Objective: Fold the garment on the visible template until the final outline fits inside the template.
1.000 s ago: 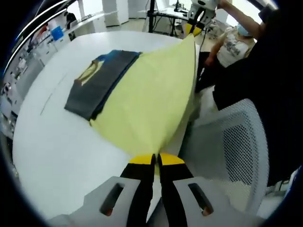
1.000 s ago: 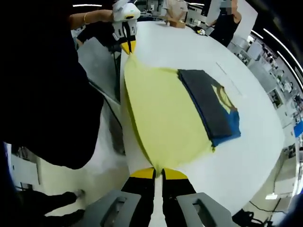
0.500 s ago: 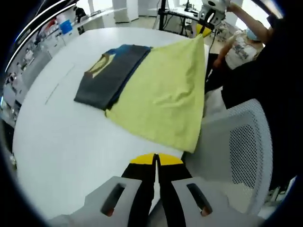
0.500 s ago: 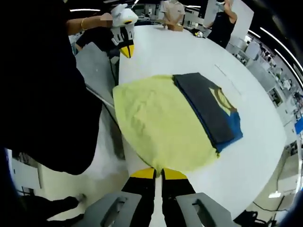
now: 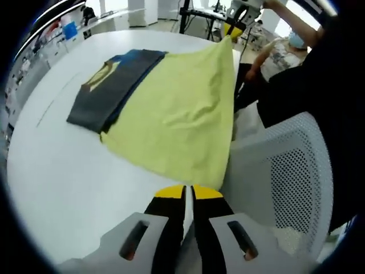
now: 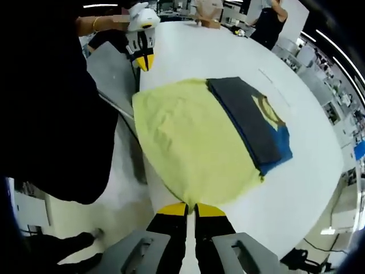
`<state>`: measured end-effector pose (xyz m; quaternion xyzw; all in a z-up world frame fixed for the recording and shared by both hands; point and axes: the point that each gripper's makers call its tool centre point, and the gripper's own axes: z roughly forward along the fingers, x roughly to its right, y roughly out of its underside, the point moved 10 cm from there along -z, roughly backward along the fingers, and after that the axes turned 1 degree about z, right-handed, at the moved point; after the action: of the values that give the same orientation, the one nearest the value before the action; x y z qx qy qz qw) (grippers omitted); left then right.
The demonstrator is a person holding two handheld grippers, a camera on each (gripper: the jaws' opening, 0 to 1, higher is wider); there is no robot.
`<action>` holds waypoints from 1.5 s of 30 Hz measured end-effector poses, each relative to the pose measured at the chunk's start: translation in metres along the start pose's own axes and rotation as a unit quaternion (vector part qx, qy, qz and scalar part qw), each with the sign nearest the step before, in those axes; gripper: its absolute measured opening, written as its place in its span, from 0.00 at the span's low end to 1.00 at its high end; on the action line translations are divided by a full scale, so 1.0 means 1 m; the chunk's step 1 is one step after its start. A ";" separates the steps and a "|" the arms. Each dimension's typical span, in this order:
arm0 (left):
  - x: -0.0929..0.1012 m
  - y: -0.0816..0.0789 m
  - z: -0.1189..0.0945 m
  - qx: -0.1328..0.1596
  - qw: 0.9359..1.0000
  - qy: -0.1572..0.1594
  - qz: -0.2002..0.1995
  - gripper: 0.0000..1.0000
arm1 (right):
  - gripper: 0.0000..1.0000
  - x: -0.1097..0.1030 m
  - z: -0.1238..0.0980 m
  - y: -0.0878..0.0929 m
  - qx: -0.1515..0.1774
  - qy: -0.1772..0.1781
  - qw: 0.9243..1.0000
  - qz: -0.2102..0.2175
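A yellow garment [image 5: 177, 114] lies spread on the white table [image 5: 51, 171], with a dark grey and blue folded part [image 5: 108, 91] on its far side. One corner rises to my right gripper [image 5: 231, 29], which is shut on it. In the right gripper view the yellow cloth [image 6: 188, 142] runs down to that gripper's own tips [image 6: 191, 209]. My left gripper [image 5: 187, 193] is shut with nothing in it, just short of the cloth's near edge. It hangs apart from the cloth [image 6: 142, 60] beyond the far edge. A thin line [image 6: 274, 88] is marked on the table past the dark part.
A white mesh chair [image 5: 285, 171] stands against the table edge beside the cloth; its grey seat [image 6: 111, 71] sits under the left gripper. The person's dark clothing [image 6: 51, 103] fills one side. Other people [image 6: 268, 20] stand beyond the table.
My left gripper let go of its yellow corner, and that side of the cloth dropped flat on the table. The right gripper has kept hold of its corner.
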<state>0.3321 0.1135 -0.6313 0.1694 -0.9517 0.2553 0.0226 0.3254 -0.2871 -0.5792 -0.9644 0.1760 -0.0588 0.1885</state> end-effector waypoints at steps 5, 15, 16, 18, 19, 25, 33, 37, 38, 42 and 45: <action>0.007 0.000 0.012 0.013 1.000 -0.005 0.016 0.20 | 0.00 0.003 0.003 0.003 -0.006 0.001 1.000 0.003; 0.023 0.001 0.039 0.018 0.998 0.008 0.066 0.38 | 0.00 0.004 0.006 0.006 -0.016 0.008 1.000 0.008; 0.024 0.002 0.042 0.018 0.997 0.006 0.075 0.39 | 0.00 0.005 0.006 0.007 -0.017 0.010 1.000 0.009; 0.025 0.003 0.046 0.014 0.996 0.004 0.093 0.39 | 0.00 0.005 0.007 0.008 -0.018 0.010 1.000 0.010; 0.026 0.004 0.048 0.012 0.995 0.002 0.097 0.38 | 0.00 0.006 0.007 0.008 -0.018 0.011 1.000 0.011; 0.028 0.009 0.059 0.003 0.992 -0.017 0.127 0.37 | 0.00 0.007 0.009 0.012 -0.020 0.013 1.000 0.016; 0.026 0.009 0.071 0.008 0.989 -0.047 0.140 0.31 | 0.00 0.008 0.009 0.012 -0.019 0.016 0.999 0.022; 0.027 0.010 0.071 0.007 0.988 -0.051 0.147 0.30 | 0.00 0.007 0.010 0.013 -0.021 0.016 0.999 0.023; 0.027 0.010 0.071 0.009 0.988 -0.049 0.148 0.30 | 0.00 0.007 0.010 0.013 -0.021 0.015 0.999 0.023; 0.026 0.010 0.070 0.012 0.989 -0.042 0.139 0.27 | 0.00 0.007 0.011 0.014 -0.023 0.016 0.999 0.025; 0.029 0.010 0.070 0.012 0.988 -0.038 0.147 0.23 | 0.00 0.007 0.012 0.014 -0.022 0.016 0.999 0.027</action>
<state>0.3043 0.0782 -0.6928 0.0371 -0.9633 0.2605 -0.0531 0.3297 -0.2979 -0.5955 -0.9622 0.2058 -0.0653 0.1662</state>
